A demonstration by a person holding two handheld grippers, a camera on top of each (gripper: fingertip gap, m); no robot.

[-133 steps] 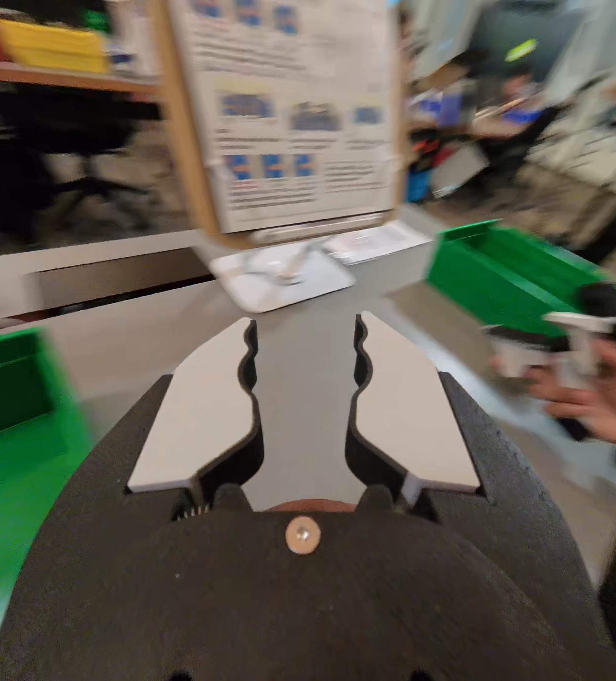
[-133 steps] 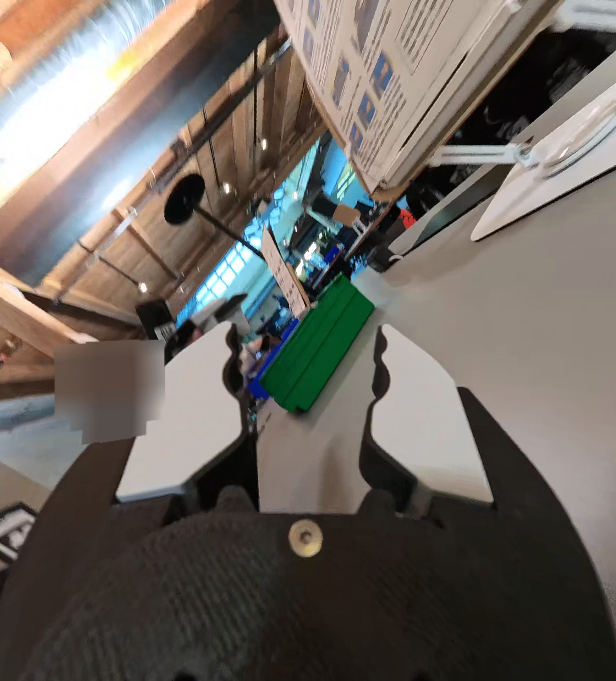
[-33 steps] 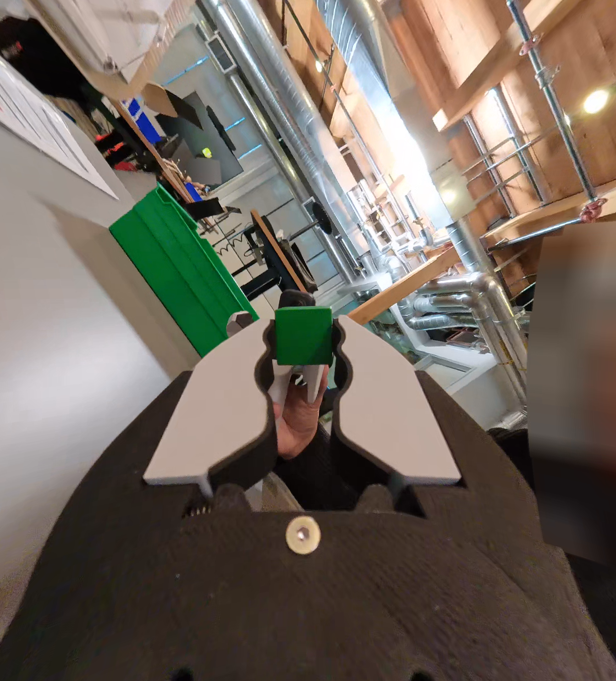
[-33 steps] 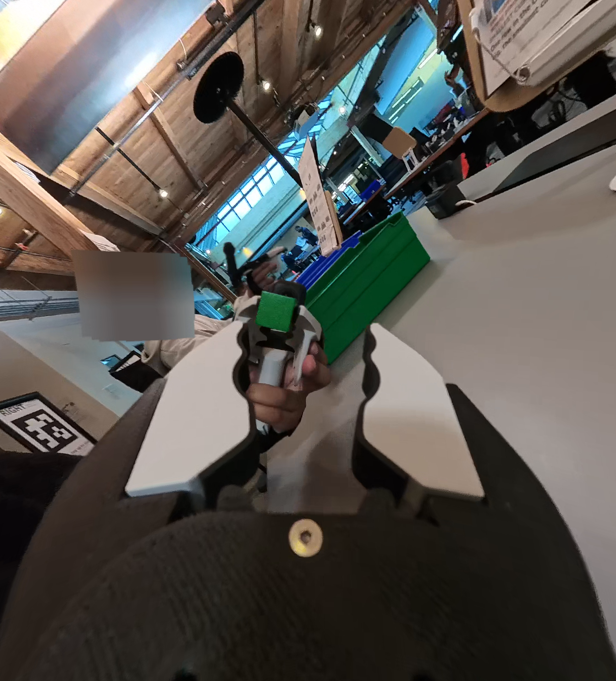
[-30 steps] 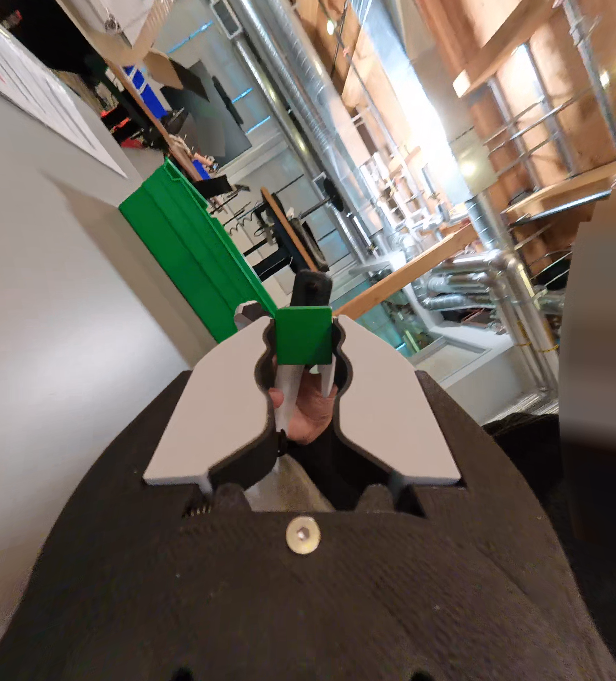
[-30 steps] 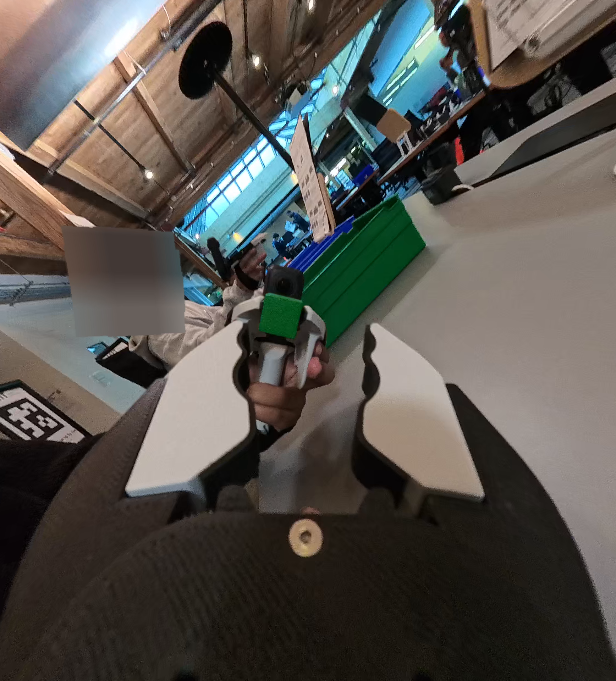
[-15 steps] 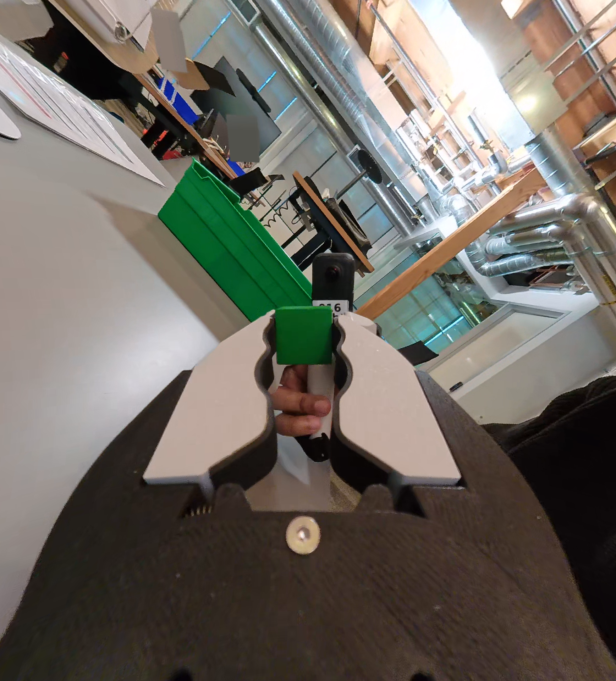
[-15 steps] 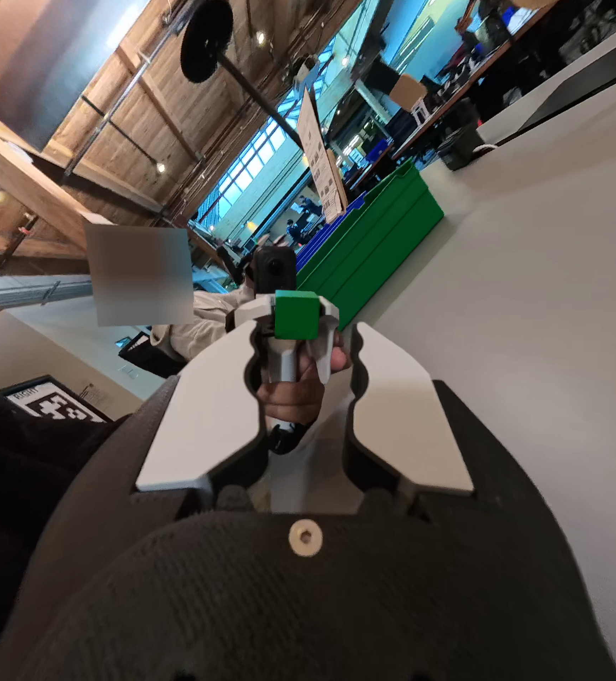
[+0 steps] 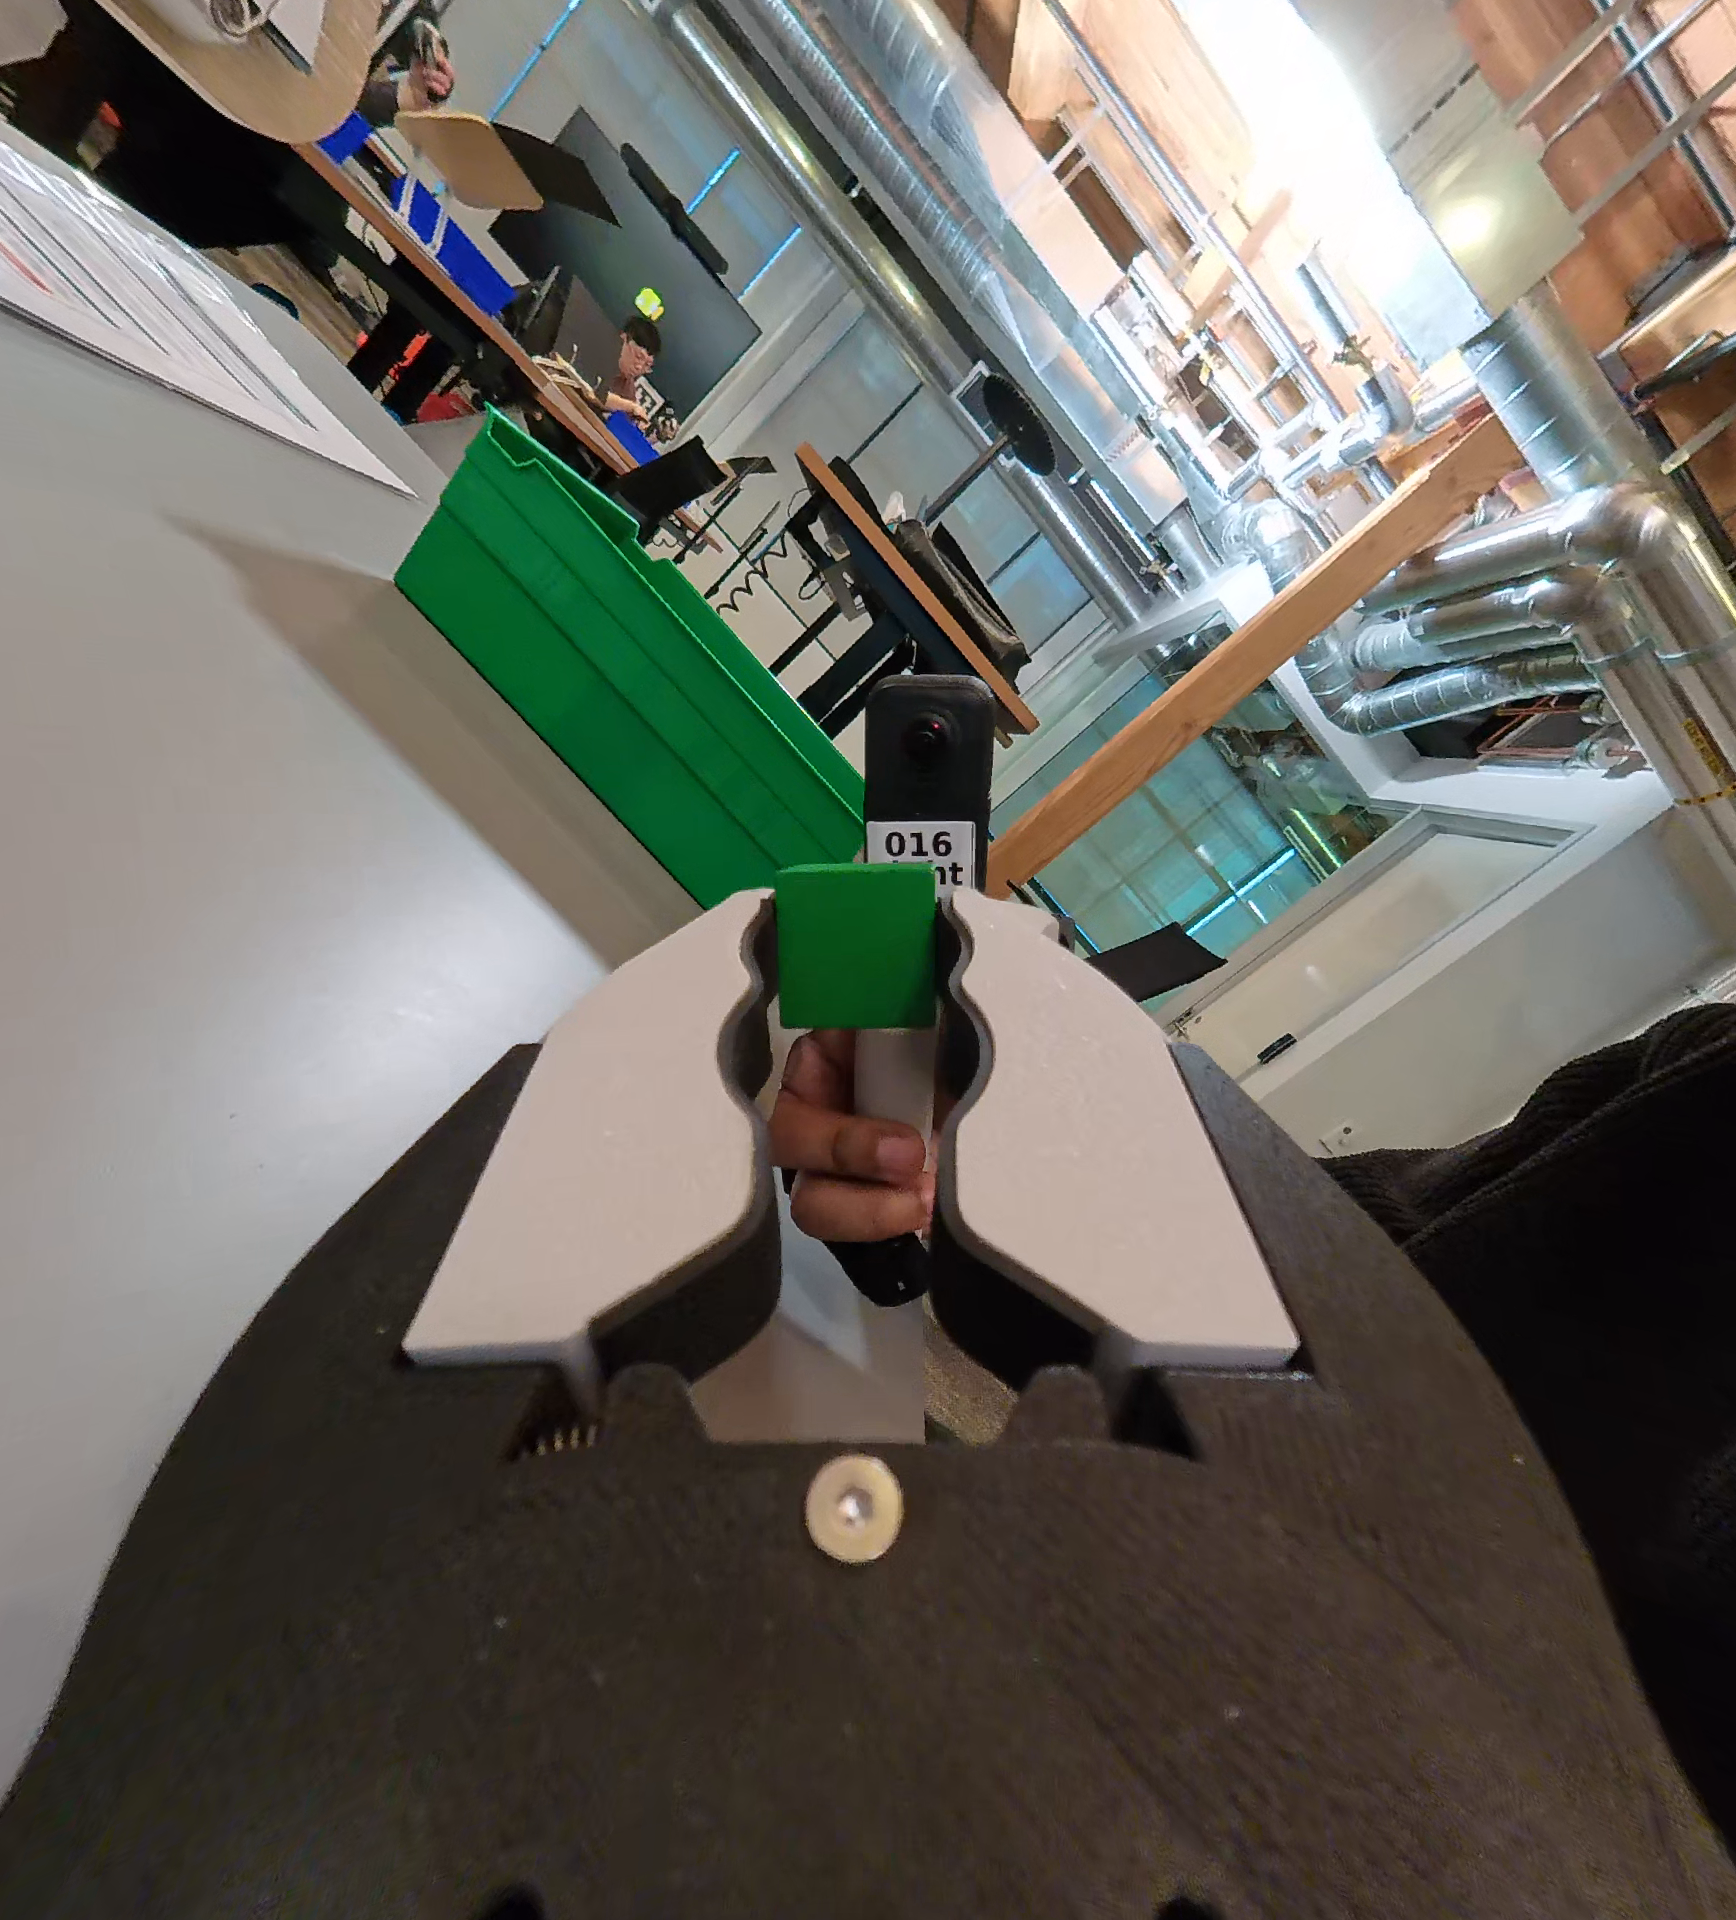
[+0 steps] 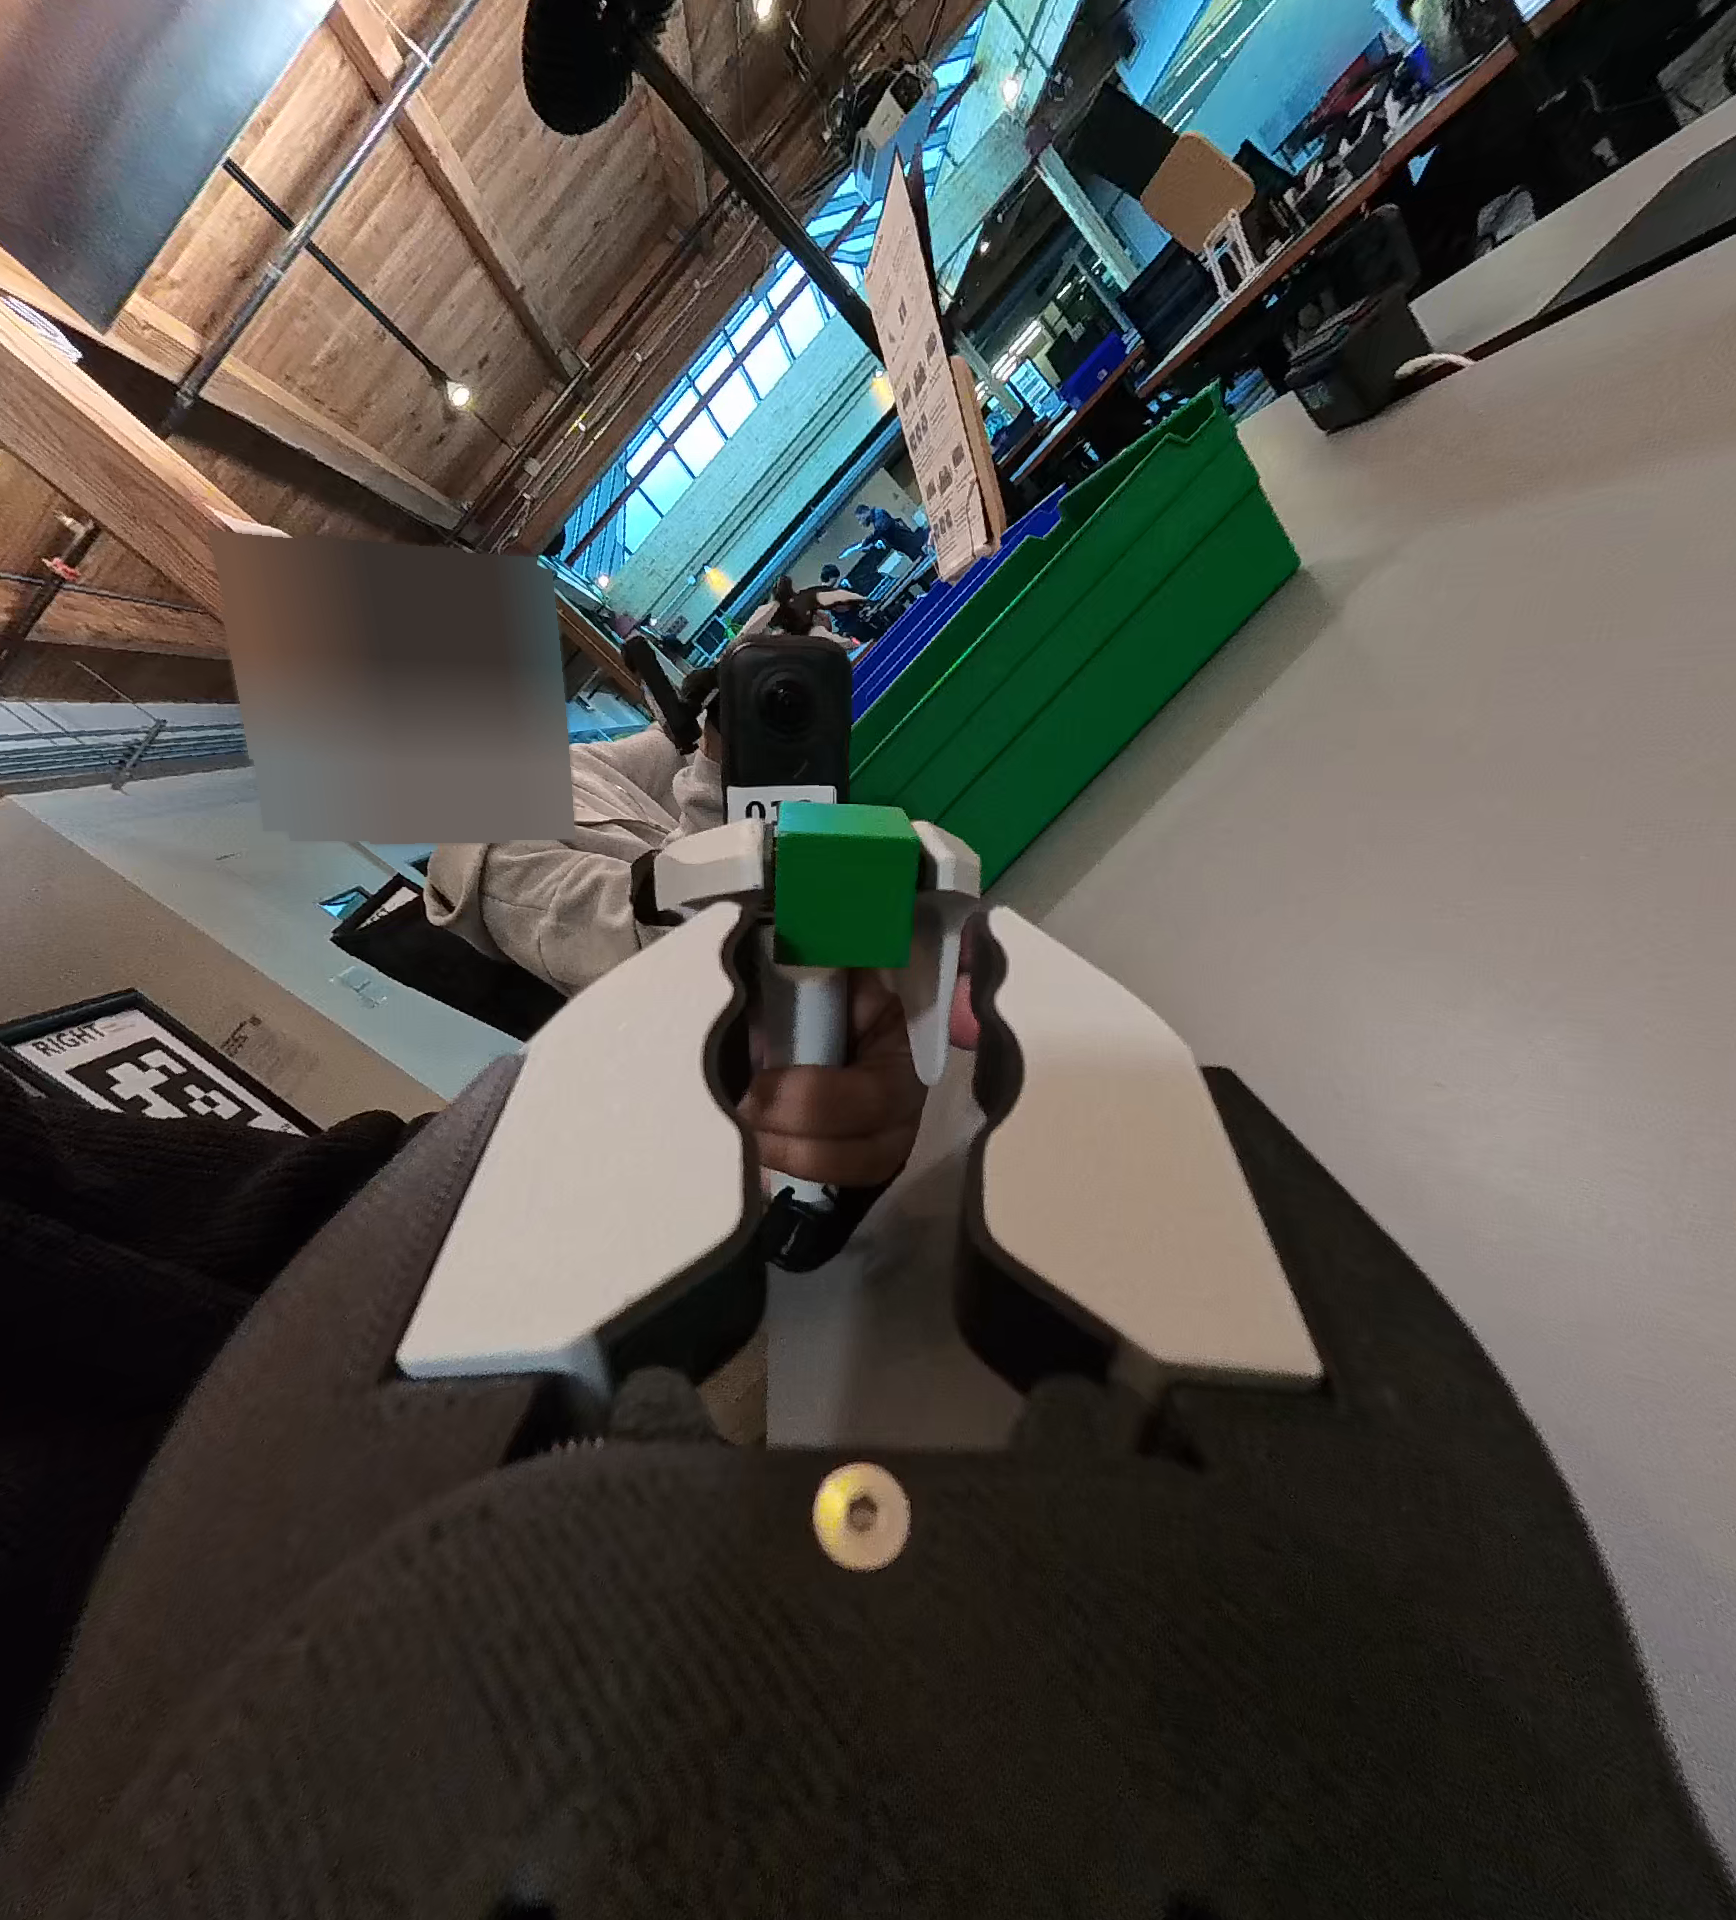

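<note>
The left gripper [image 9: 856,930] is clenched on a green cube [image 9: 856,961], held in the air above the grey table [image 9: 168,831]. The right gripper [image 10: 864,935] faces it, jaws apart either side of the cube and seemingly not touching. Each facing camera [image 9: 928,748] bears a white printed sticker [image 9: 924,854]; a bin [image 9: 615,665] stands behind.

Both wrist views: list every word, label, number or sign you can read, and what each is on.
I do not transcribe writing; these things bear it.
White sticker on the facing black camera, left wrist view: legible print.
Like sticker, right wrist view: half hidden by the green cube.
Black-framed marker card: a word above a pattern.
Poster board and table sheet: too small to read.
</note>
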